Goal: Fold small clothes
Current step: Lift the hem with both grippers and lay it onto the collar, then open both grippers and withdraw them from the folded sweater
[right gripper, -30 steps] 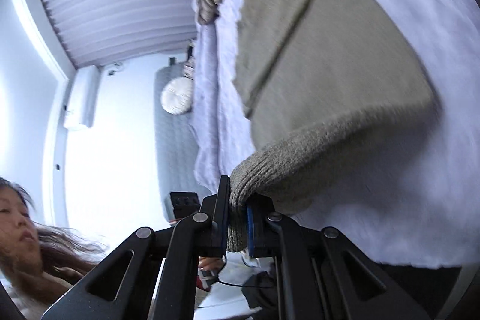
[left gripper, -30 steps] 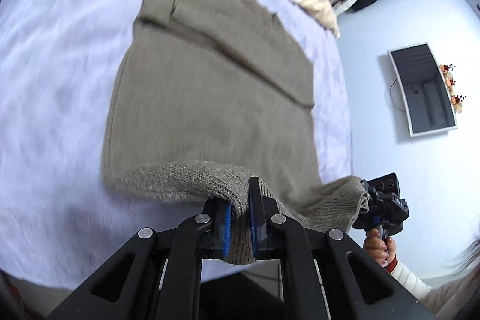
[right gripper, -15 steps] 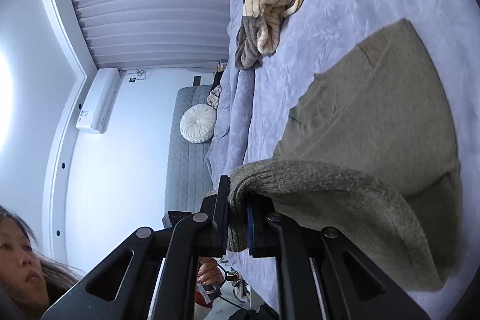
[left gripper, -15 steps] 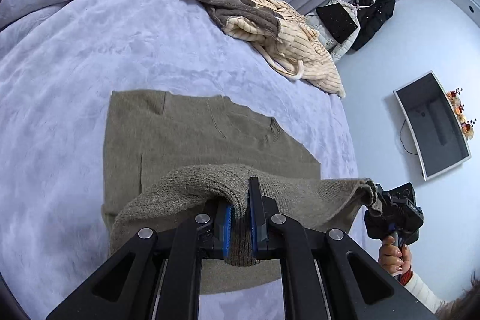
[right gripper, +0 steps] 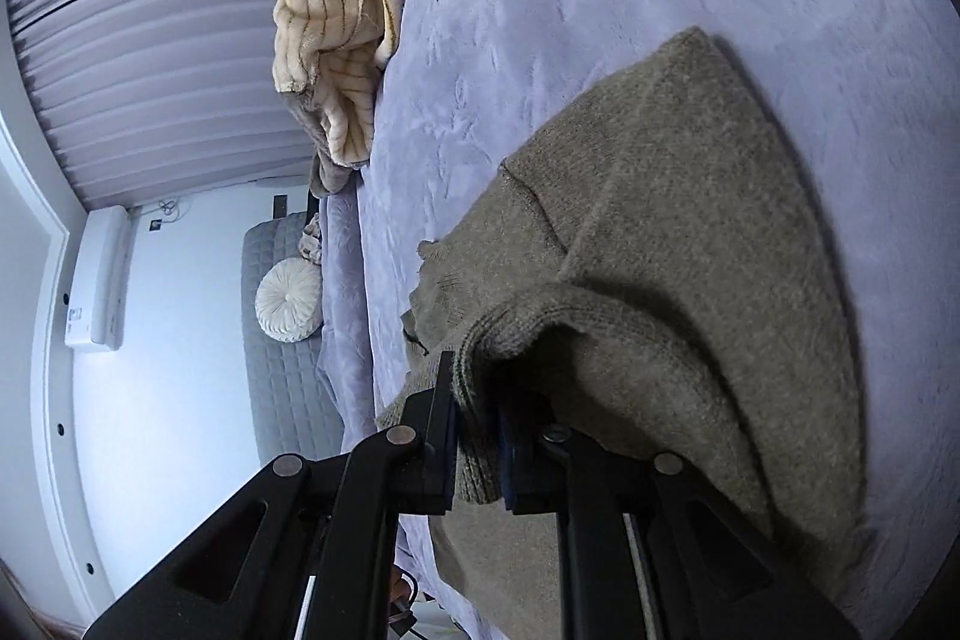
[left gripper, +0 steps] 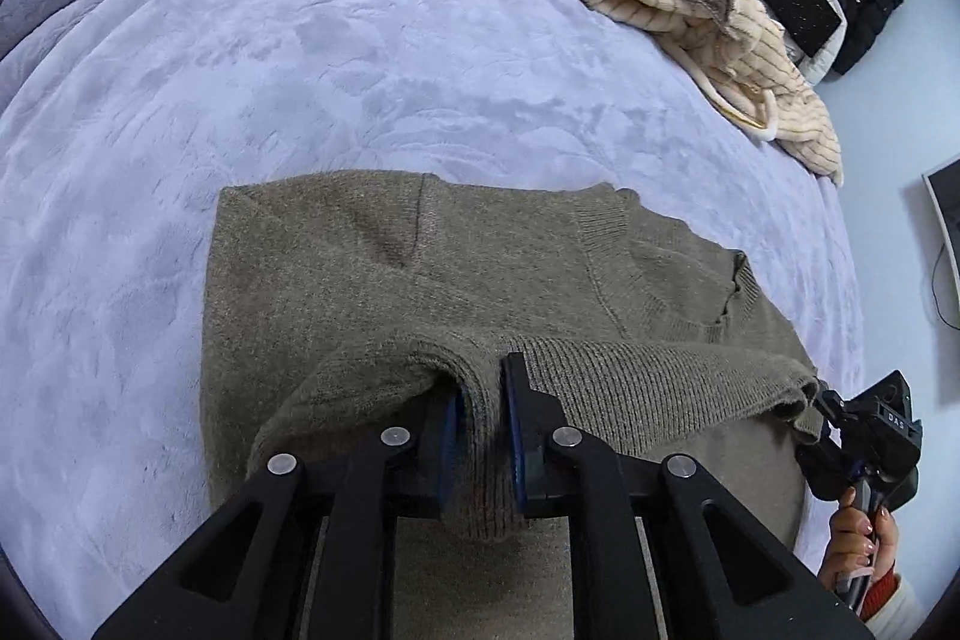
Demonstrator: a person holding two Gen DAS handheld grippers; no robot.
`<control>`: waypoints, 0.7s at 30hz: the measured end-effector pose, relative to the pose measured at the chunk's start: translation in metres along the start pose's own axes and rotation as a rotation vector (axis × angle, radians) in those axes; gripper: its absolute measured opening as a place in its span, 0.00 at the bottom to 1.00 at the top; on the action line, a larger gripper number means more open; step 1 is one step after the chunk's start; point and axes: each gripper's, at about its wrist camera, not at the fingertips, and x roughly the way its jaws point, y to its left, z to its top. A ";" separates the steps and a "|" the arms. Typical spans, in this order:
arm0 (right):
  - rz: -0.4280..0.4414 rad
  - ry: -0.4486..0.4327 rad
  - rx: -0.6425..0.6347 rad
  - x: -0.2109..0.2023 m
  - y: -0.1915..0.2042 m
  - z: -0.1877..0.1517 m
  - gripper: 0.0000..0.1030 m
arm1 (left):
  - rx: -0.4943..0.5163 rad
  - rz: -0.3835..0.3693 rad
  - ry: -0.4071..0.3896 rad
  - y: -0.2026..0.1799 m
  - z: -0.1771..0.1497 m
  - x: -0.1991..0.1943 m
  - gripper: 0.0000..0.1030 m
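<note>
An olive knit sweater (left gripper: 420, 256) lies on a lavender bed cover (left gripper: 300, 58). My left gripper (left gripper: 483, 436) is shut on the sweater's ribbed hem at its left corner and holds it folded over the body. My right gripper (right gripper: 477, 436) is shut on the hem's other corner; it also shows in the left wrist view (left gripper: 864, 448) at the right. The hem stretches between the two grippers above the sweater's upper part. The sweater also shows in the right wrist view (right gripper: 690, 196).
A pile of cream striped and grey-brown fleece clothes (left gripper: 690, 4) lies at the far right of the bed, also seen in the right wrist view (right gripper: 342, 16). Dark bags (left gripper: 840, 4) sit beyond the bed. A grey sofa with a round white cushion (right gripper: 288, 301) stands off the bed.
Both grippers have carried the hem forward over the sweater toward its collar end, so less of the flat body shows ahead. Both stay shut on the hem.
</note>
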 end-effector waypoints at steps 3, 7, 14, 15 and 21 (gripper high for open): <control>-0.028 0.008 -0.063 -0.011 0.019 -0.004 0.26 | 0.044 0.084 -0.074 -0.011 -0.005 -0.024 0.16; -0.100 0.011 -0.215 -0.029 0.054 -0.010 0.46 | 0.139 0.163 -0.135 -0.026 -0.015 -0.055 0.16; -0.275 0.094 -0.408 -0.013 0.074 -0.025 0.21 | 0.236 0.132 -0.005 -0.039 -0.036 -0.038 0.16; -0.296 0.105 -0.417 -0.007 0.072 -0.025 0.21 | 0.240 0.114 0.022 -0.042 -0.037 -0.029 0.16; -0.424 0.071 -0.463 0.024 0.067 -0.003 0.21 | 0.269 0.116 0.049 -0.062 -0.025 0.013 0.16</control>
